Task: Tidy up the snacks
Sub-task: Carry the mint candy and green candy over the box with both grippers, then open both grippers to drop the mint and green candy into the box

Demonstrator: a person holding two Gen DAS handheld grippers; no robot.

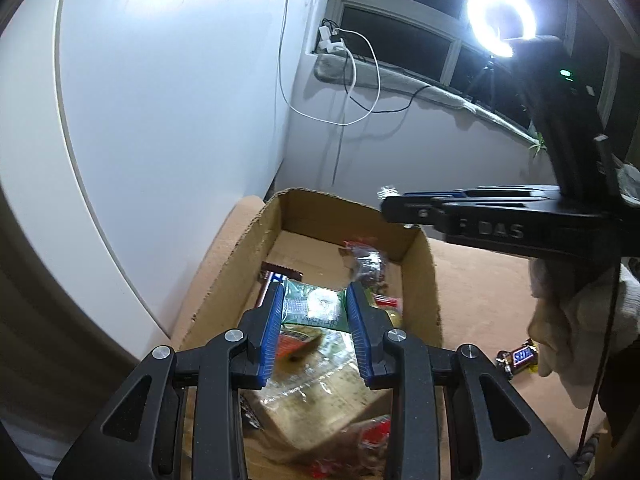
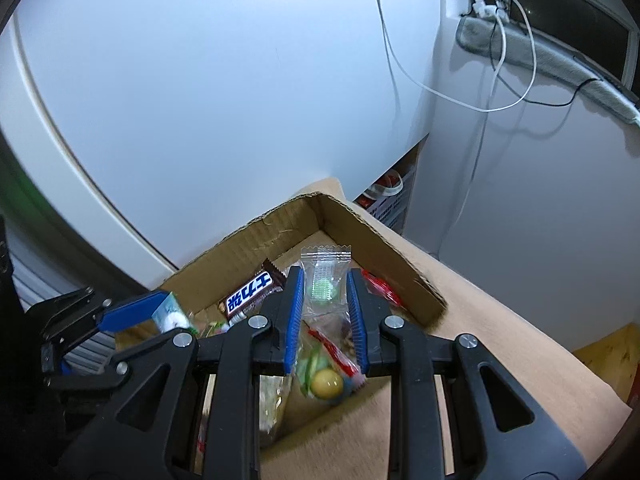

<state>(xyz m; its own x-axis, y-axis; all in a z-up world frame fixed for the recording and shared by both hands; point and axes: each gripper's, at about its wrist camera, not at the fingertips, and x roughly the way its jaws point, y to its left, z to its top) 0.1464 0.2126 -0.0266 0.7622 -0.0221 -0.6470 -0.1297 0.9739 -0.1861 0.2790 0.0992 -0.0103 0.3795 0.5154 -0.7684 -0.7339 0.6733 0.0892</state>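
An open cardboard box (image 1: 420, 276) sits on the brown table and holds several wrapped snacks. My left gripper (image 1: 316, 300) is over the box, shut on a green and white snack packet (image 1: 314, 304). My right gripper (image 2: 323, 280) is also over the box (image 2: 384, 248), shut on a clear packet with a green sweet (image 2: 325, 276). A Snickers bar (image 2: 250, 296) lies in the box left of it. The left gripper shows at the left of the right wrist view (image 2: 132, 312), holding its packet. The right gripper crosses the left wrist view sideways (image 1: 396, 204).
Another Snickers bar (image 1: 520, 358) lies on the table right of the box. A white wall panel stands behind the box. A ring light (image 1: 500, 16) and a window sill with white cables (image 1: 352, 72) are at the back right. A basket (image 2: 388, 200) sits beyond the table.
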